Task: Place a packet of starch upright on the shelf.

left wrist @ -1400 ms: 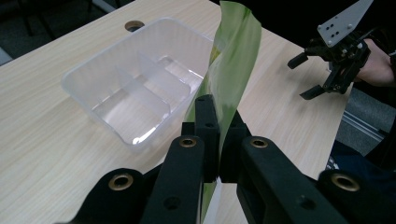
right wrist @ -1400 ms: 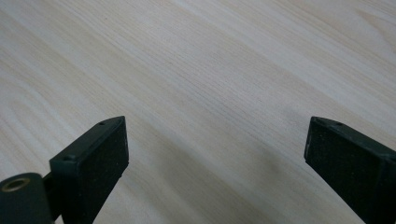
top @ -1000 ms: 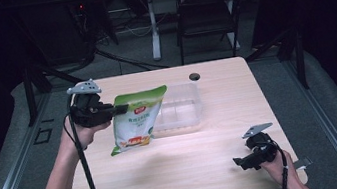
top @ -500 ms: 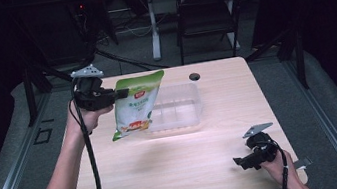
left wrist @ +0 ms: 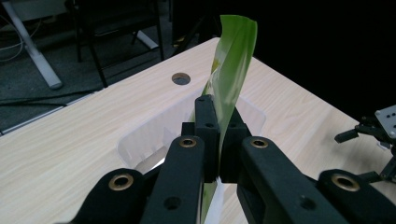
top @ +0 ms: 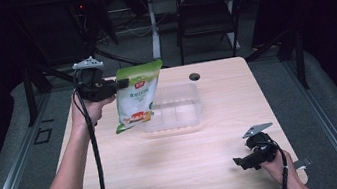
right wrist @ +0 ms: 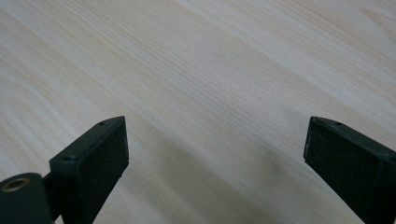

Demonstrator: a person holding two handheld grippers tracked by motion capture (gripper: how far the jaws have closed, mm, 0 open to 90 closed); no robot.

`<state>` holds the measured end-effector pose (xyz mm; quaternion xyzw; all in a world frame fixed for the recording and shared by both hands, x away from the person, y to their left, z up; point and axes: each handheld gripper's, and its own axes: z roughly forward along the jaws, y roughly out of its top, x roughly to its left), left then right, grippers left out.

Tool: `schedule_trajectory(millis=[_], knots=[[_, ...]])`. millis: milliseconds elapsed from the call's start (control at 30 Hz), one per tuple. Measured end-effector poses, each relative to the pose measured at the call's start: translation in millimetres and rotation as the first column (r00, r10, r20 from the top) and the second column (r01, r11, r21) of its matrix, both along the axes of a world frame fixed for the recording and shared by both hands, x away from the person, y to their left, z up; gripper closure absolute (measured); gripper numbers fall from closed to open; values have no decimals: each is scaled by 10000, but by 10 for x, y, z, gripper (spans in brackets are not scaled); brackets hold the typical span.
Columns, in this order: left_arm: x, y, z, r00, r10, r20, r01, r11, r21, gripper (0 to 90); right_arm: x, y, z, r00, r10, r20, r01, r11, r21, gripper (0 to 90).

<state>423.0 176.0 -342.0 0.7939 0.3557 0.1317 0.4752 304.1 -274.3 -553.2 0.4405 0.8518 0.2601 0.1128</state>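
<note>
Pouch (top: 137, 96), pinched only at its top edge by the left gripper (left wrist: 218, 140), could swing and miss the clear tray (top: 185, 103), while the right gripper (right wrist: 215, 154) rests wide apart, holding nothing.

Honestly nothing here is readable. The green snack bag (top: 137, 95) has a small red logo patch near its top and some white lettering under it, but it's all too blurry to make out, and the left gripper view catches that bag edge-on.
</note>
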Motion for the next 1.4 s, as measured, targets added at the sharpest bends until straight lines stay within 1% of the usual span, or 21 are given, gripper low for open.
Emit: schedule_trajectory(millis=[100,133,167,200,267,300,333,367,467,500,600,633,667,1000,1100,1133,1167,1233,1300,1367,1400], knots=[[40,-11,-12,9998,212,3,-212,9998,-32,898,0,-5,2,10000,5,16,-5,10000,36,63],[49,-15,-13,9997,262,11,-262,9997,38,897,3,-11,14,10000,16,-27,-17,9999,-155,63],[62,-17,-14,9994,335,29,-336,9994,94,897,5,-11,13,10000,21,-44,-21,9999,-146,63],[79,-16,-21,9994,353,-3,-353,9994,15,898,4,-3,3,10000,-38,-55,38,10000,-2,62],[105,-25,-40,9982,596,45,-596,9982,-5,898,7,-1,0,10000,2,-55,-2,10000,-16,62],[119,-26,-49,9981,614,-21,-614,9981,-29,898,8,-6,9,10000,58,-8,-58,9999,-149,62],[128,-27,-60,9973,734,-18,-734,9973,-96,897,9,1,-13,9999,138,-96,-135,9995,297,63],[139,-22,-70,9970,767,-40,-768,9968,-204,898,1,0,-1,10000,-7,42,6,10000,24,63],[179,-28,-103,9957,930,-28,-931,9951,-348,897,3,-5,1,10000,42,-45,-42,10000,53,63],[191,-34,-113,9947,1026,-24,-1027,9940,-376,897,6,-11,10,10000,58,-43,-59,9999,-93,63],[234,-43,-140,9928,1196,-34,-1196,9914,-536,897,7,-5,-5,10000,79,26,-80,9999,100,63],[248,-52,-152,9921,1251,-50,-1251,9899,-666,897,6,-13,13,9999,121,43,-121,9998,-138,63],[258,-60,-161,9910,1336,-35,-1335,9887,-680,897,2,-5,1,10000,75,45,-75,9999,81,63],[375,-175,-292,9884,1512,-120,-1517,9836,-980,897,-3,-10,5,10000,85,31,-85,9999,109,63],[399,-216,-330,9870,1600,-163,-1608,9804,-1139,896,-2,-13,7,10000,76,33,-76,9999,117,63],[411,-225,-349,9863,1639,-170,-1648,9785,-1243,896,-1,-22,21,9999,110,21,-110,9999,-78,63],[417,-235,-362,9852,1705,-191,-1715,9765,-1307,896,-1,-23,22,9999,122,21,-122,9999,-65,64],[437,-269,-399,9845,1738,-240,-1755,9754,-1334,896,-3,-10,5,9999,71,71,-72,9998,194,64],[458,-308,-440,9839,1772,-246,-1789,9750,-1321,896,-4,-6,4,9999,95,49,-96,9997,203,64],[476,-330,-474,9822,1863,-255,-1881,9713,-1454,896,-6,-3,6,9999,93,51,-94,9997,236,64],[486,-337,-490,9827,1836,-238,-1850,9703,-1559,896,-6,-4,6,9999,101,52,-102,9997,231,64]])
